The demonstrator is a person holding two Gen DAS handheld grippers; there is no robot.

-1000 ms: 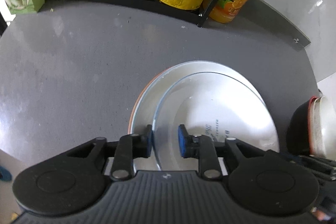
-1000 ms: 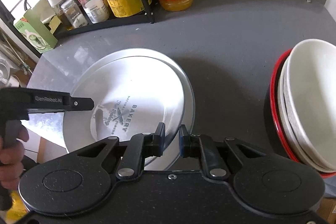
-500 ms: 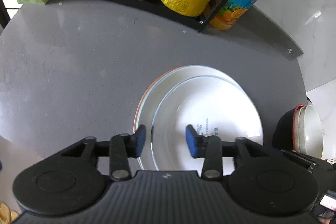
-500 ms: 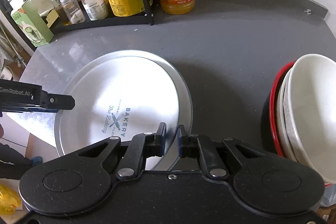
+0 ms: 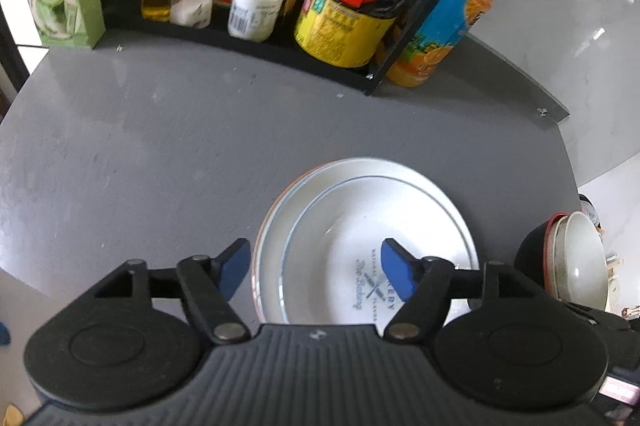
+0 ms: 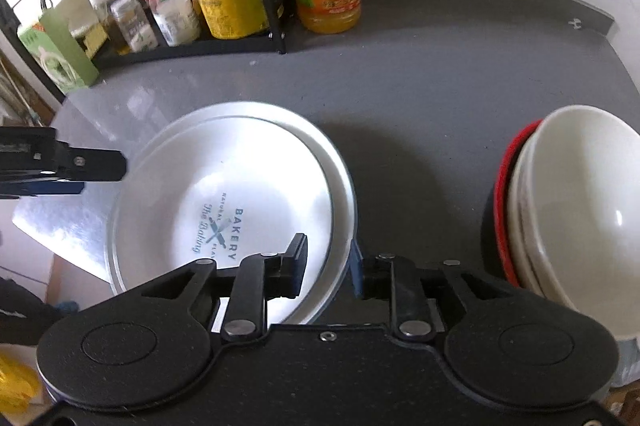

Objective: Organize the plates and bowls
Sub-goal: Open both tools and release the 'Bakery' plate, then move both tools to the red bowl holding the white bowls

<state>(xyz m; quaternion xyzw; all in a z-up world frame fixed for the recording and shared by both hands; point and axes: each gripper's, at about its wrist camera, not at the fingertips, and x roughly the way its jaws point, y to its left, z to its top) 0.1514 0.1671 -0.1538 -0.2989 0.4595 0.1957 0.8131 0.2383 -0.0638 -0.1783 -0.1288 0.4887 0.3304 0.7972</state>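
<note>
Plates: the printed plate (image 6: 224,202) lies nested on a larger plate (image 6: 340,186) near the front edge of the worktop (image 6: 420,86). Bowls: a white bowl stack (image 6: 576,202) sits in a red-rimmed bowl (image 6: 502,194) at the right edge. I read both stacks as built and little as left. My left gripper (image 5: 316,264) hangs wide open above the plates, holding nothing. My right gripper (image 6: 328,258) is partly open, its jaws straddling the plates' near rim without gripping. The bottle rack (image 6: 200,42) stands along the back edge.

plates (image 6: 224,194) stacked mid-counter (image 6: 420,82) — bowls (image 6: 576,210) nested right, bottle rack (image 6: 192,42) behind.
</note>
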